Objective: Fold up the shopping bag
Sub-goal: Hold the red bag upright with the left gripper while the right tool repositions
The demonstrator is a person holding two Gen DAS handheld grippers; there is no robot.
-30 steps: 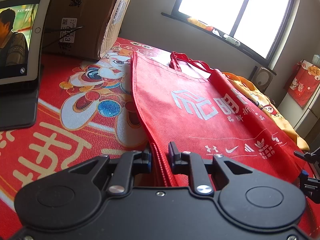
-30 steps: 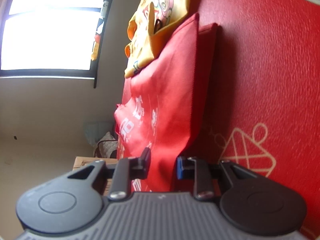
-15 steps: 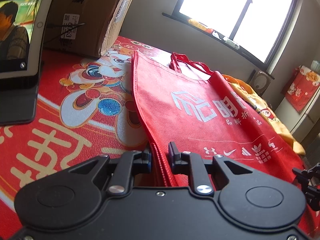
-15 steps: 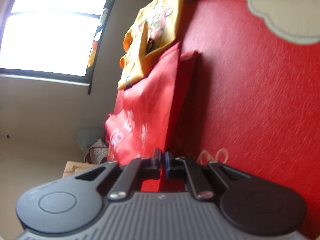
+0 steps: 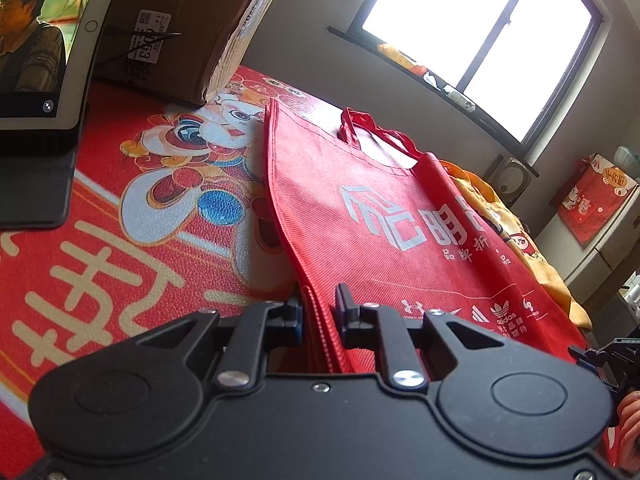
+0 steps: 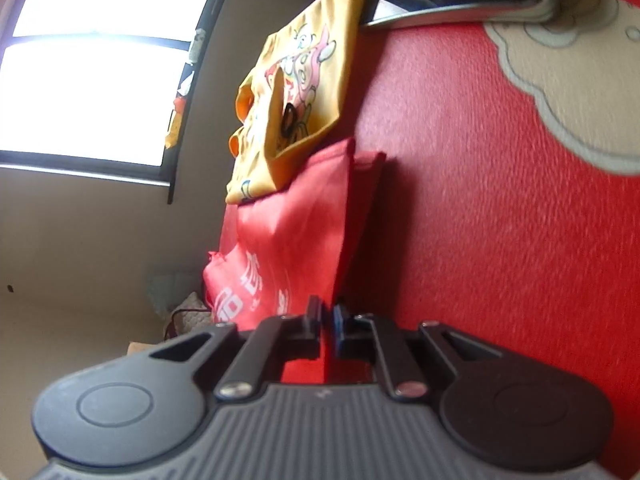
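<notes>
Left claw (image 5: 319, 307): its two black fingers were clamped on the near edge of the flat red non-woven shopping bag (image 5: 384, 236), the gathered fabric pinched between the pads.
Right claw (image 6: 326, 320): its fingers were almost together with a thin red edge of the bag (image 6: 296, 232) between them; the jaws were opening slightly, the pads close against the fabric.
Right claw from the left wrist view: a black part of it (image 5: 608, 356) showed at the bag's near right corner, with a bit of a person's hand (image 5: 630, 432) below it.
Bag: it lay spread flat on the red patterned surface (image 5: 100, 248), white lettering and brand logos facing up, its near edge lifted at the two claws.
Bag handles (image 5: 372, 130): red loops at the bag's far end.
Left of the bag: a cartoon figure (image 5: 192, 184) printed on the surface.
Right of the bag: a yellow printed cloth bag (image 5: 520, 236) just beside it, partly under its far right edge.
Far left of the bag: a white tablet in a dark stand (image 5: 40, 40), its screen lit.
Beyond the bag's far left corner: a brown cardboard box (image 5: 192, 20).
Past the bag's far end: a bright window (image 5: 480, 28).
</notes>
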